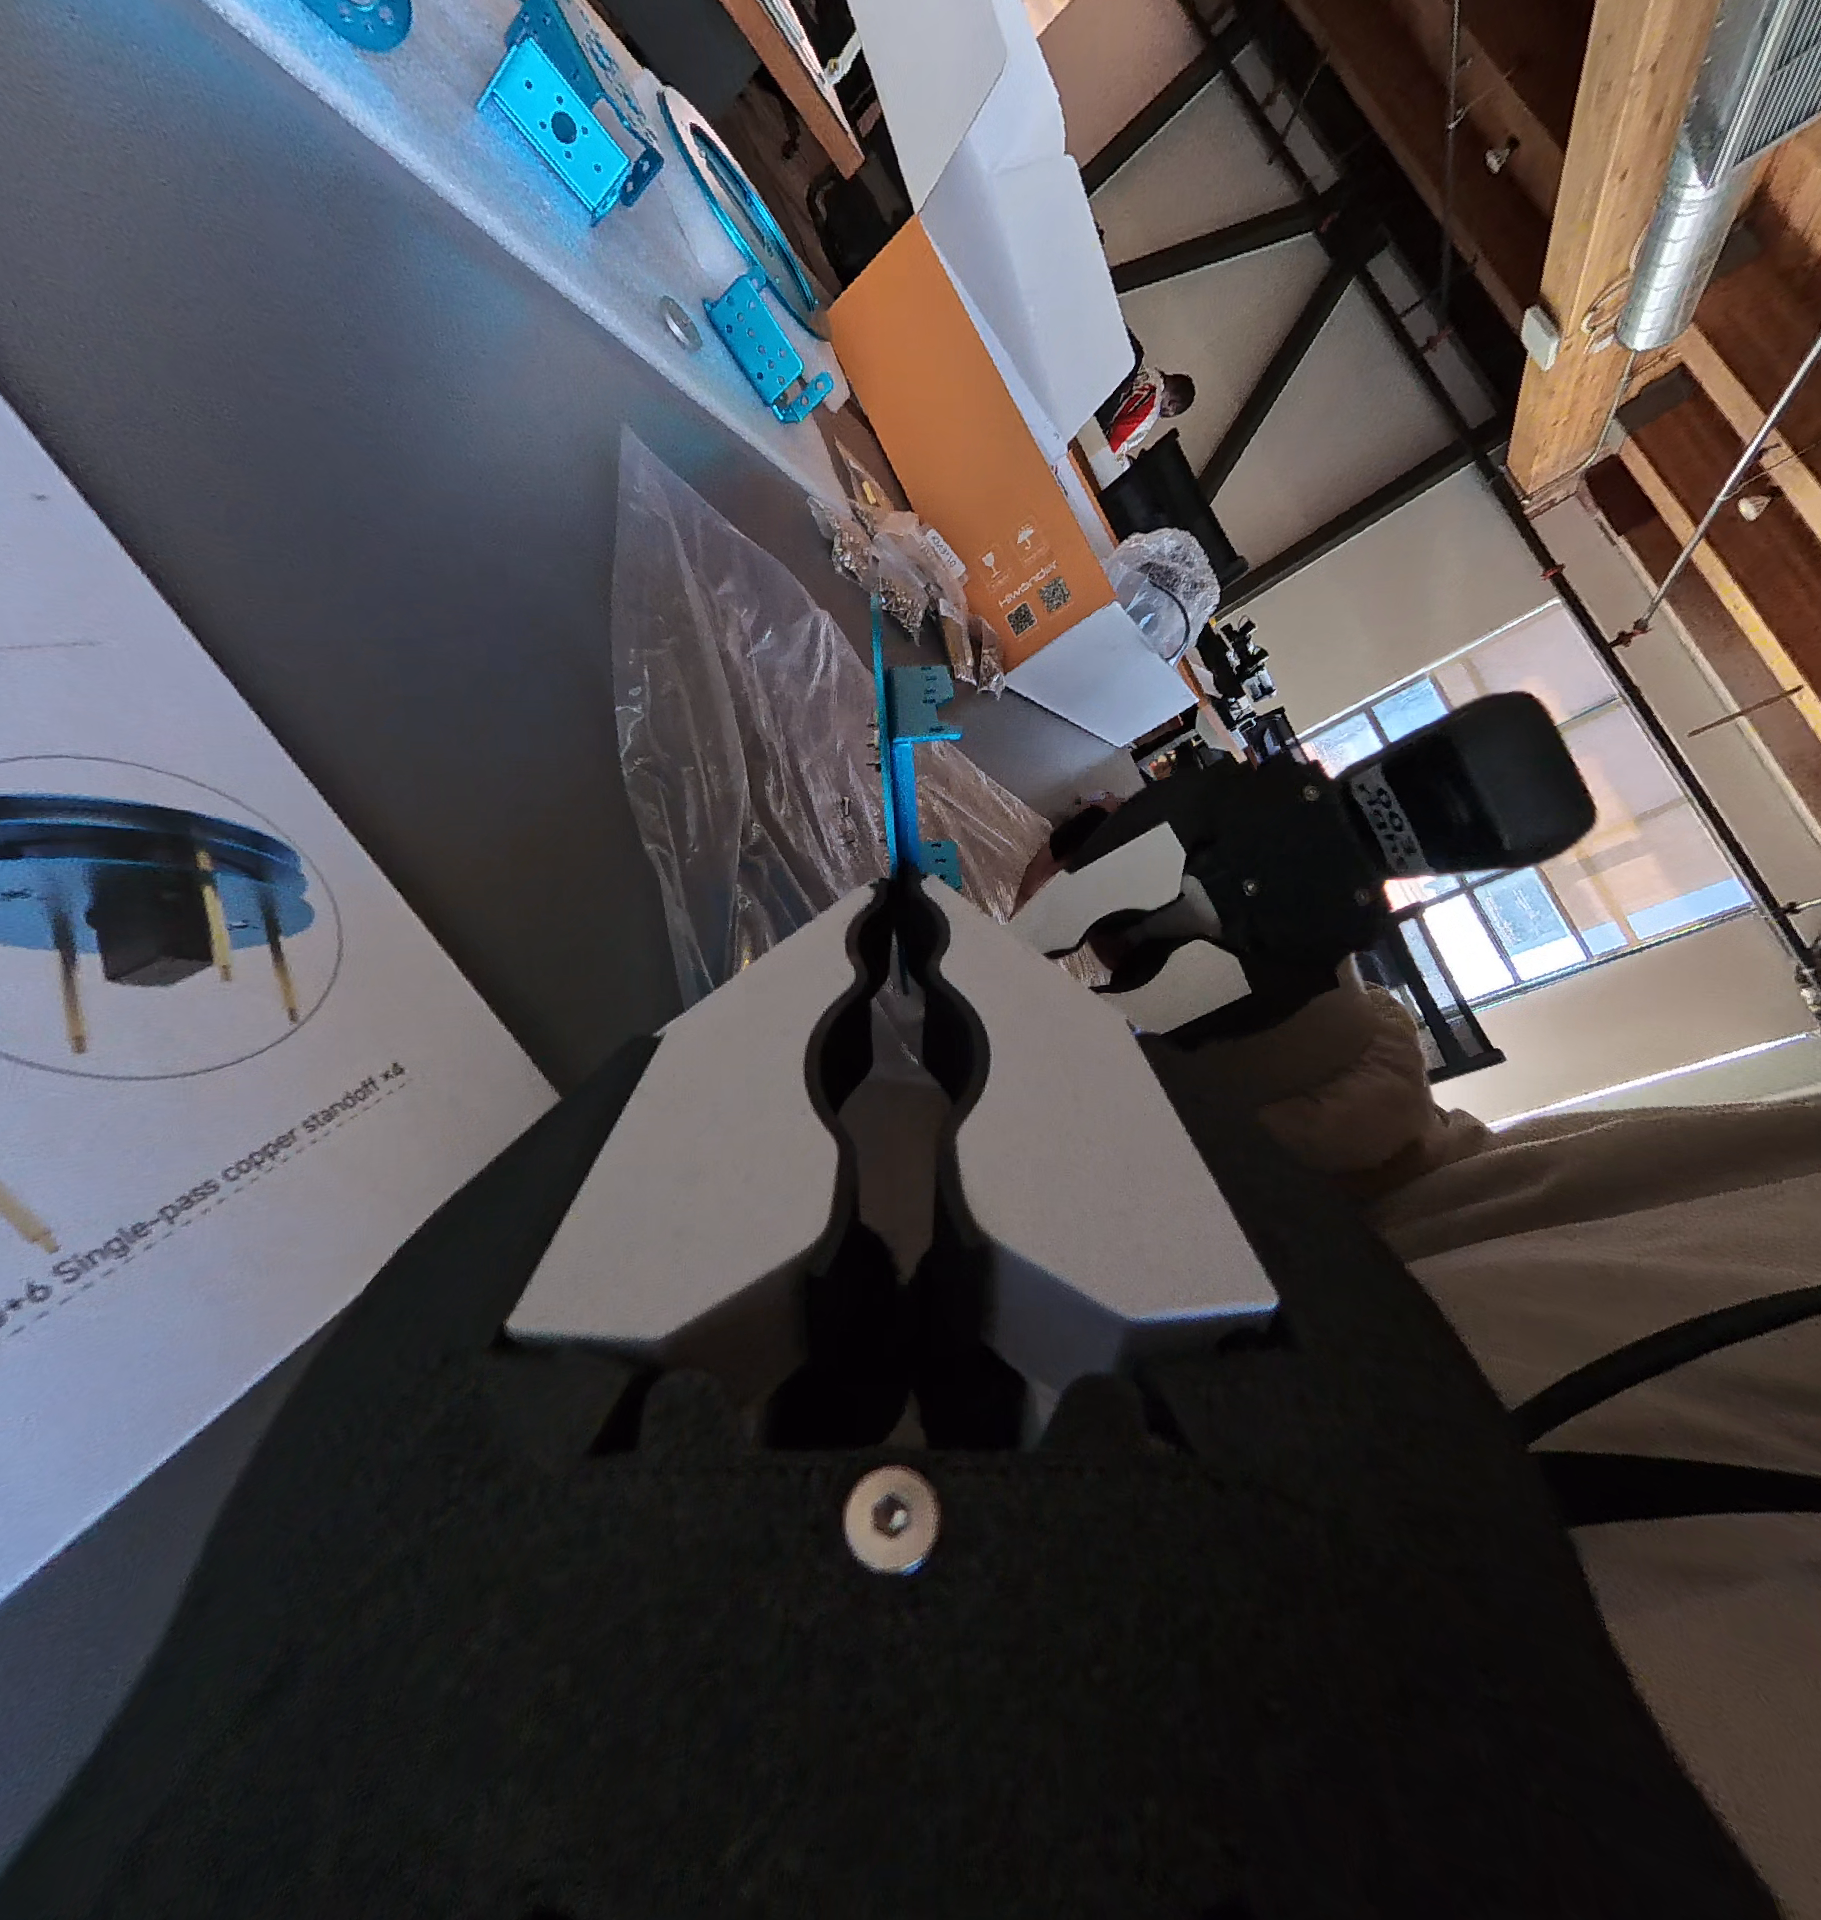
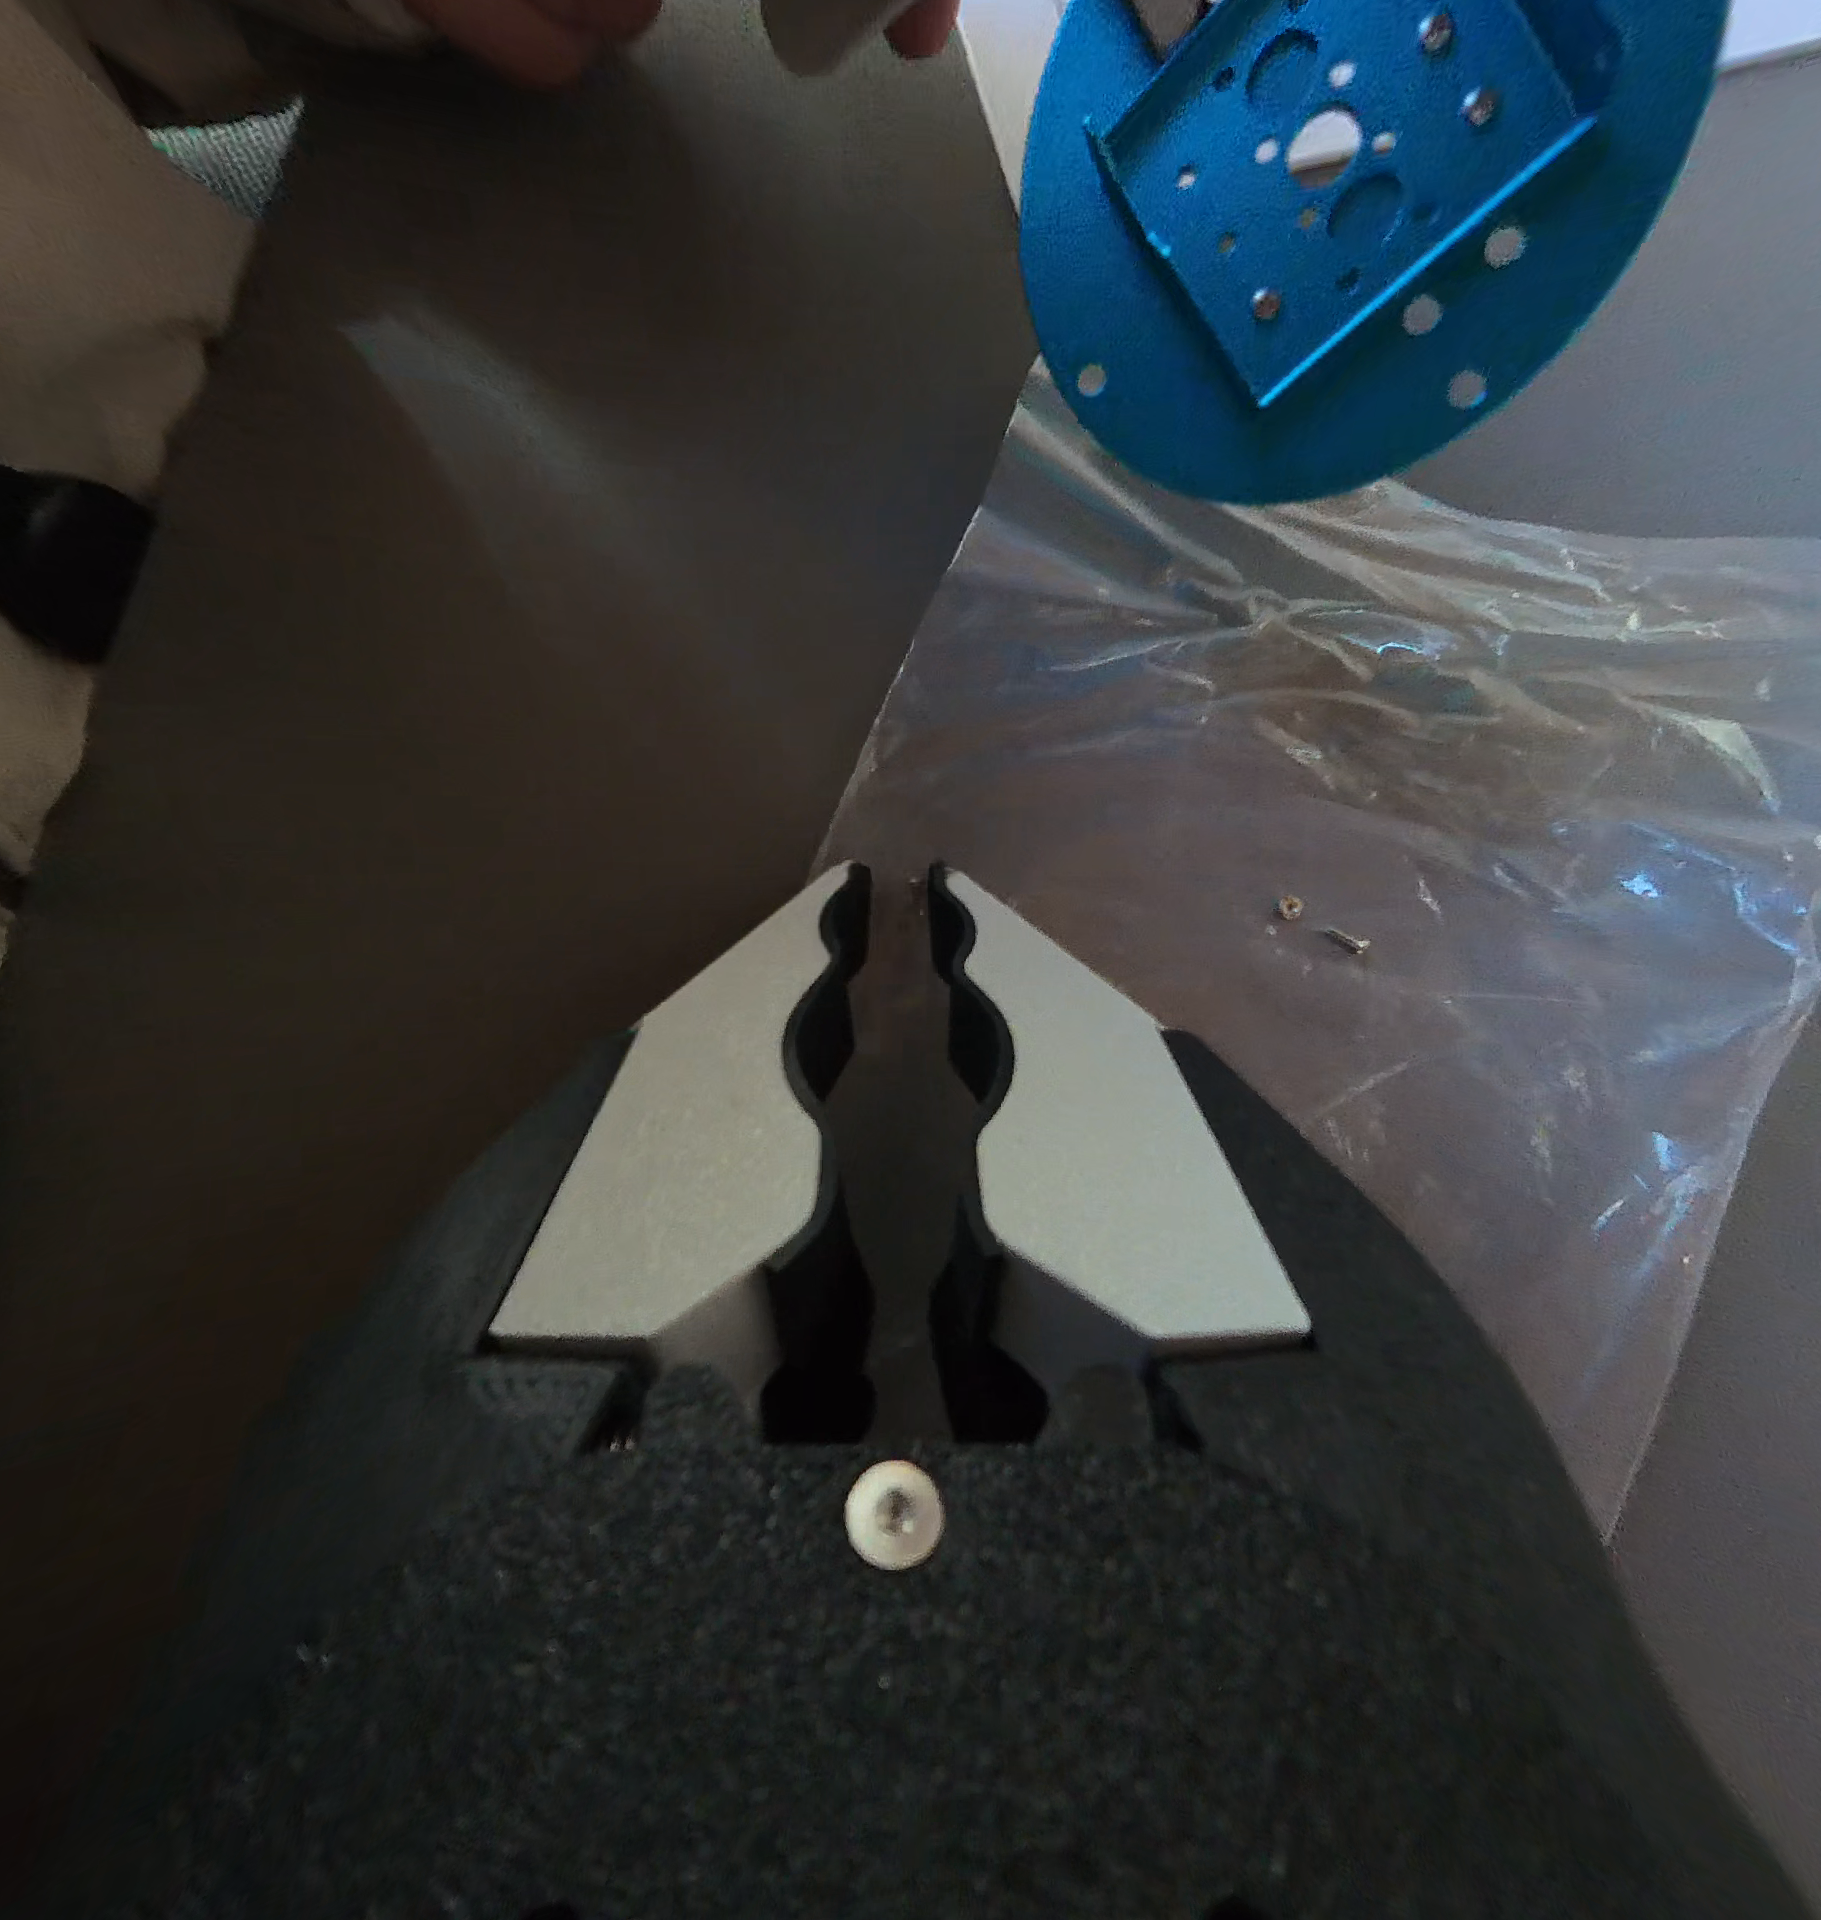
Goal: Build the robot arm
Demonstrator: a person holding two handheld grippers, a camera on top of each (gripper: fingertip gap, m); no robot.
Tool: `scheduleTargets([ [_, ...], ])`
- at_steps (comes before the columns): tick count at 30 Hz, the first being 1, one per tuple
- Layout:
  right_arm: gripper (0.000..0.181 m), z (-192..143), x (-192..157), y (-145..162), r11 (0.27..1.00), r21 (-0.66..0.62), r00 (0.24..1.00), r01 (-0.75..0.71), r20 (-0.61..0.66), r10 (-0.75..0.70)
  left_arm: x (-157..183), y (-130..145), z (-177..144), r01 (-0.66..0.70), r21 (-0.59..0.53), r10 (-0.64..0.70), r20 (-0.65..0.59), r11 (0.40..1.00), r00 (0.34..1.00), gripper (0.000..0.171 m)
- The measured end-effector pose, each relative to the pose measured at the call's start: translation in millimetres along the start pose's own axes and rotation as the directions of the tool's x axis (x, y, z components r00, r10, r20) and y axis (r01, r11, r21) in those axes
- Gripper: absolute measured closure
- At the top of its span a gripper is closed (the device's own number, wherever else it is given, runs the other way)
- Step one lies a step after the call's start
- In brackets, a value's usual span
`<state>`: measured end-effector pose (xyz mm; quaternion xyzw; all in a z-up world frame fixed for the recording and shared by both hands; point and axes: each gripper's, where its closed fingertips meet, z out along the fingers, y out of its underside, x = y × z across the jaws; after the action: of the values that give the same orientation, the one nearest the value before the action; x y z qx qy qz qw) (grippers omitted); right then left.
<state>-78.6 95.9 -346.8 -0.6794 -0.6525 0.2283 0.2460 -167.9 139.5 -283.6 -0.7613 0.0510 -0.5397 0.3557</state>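
My left gripper (image 1: pixel 901 883) is shut on the rim of a blue round metal plate (image 1: pixel 893 769), seen edge-on, held upright above the grey table. The right wrist view shows the plate's face (image 2: pixel 1145 343) with a blue bracket (image 2: pixel 1342 187) screwed onto it. My right gripper (image 2: pixel 901 878) is nearly closed, with a tiny screw (image 2: pixel 916 885) pinched at its tips, low over the table beside the plate. It also shows in the left wrist view (image 1: pixel 1114 940), right of the plate. A loose nut (image 2: pixel 1288 909) and a screw (image 2: pixel 1347 941) lie on a clear plastic bag (image 2: pixel 1405 779).
A printed instruction sheet (image 1: pixel 158 935) lies at the left. Blue brackets (image 1: pixel 563 125) and a blue ring (image 1: pixel 740 187) lie on white foam at the back. An orange and white box (image 1: pixel 968 468) and small bags of hardware (image 1: pixel 906 571) stand behind. A cream sleeve (image 1: pixel 1508 1195) is at the right. My right fingertips sit around 12 cm from my left ones.
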Motion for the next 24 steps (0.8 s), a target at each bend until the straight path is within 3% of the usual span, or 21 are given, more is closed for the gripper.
scheduleTargets([
  [8,0.178,1.6,1.4,1.1,0.994,-0.107,0.998,0.027,-0.057,-0.034,1.8,4.5,1.8,0.011,-0.023,-0.012,-0.019,1.0,1.0,0.171],
  [11,0.172,0.5,4.2,-0.4,0.993,-0.107,0.993,0.056,-0.099,-0.067,2.1,4.0,0.4,0.013,-0.019,-0.013,-0.023,1.0,1.0,0.171],
  [24,0.173,-5.7,3.7,0.0,0.995,-0.101,0.986,0.0,-0.167,-0.017,2.9,4.6,1.4,0.008,-0.026,-0.009,-0.032,1.0,0.999,0.171],
])
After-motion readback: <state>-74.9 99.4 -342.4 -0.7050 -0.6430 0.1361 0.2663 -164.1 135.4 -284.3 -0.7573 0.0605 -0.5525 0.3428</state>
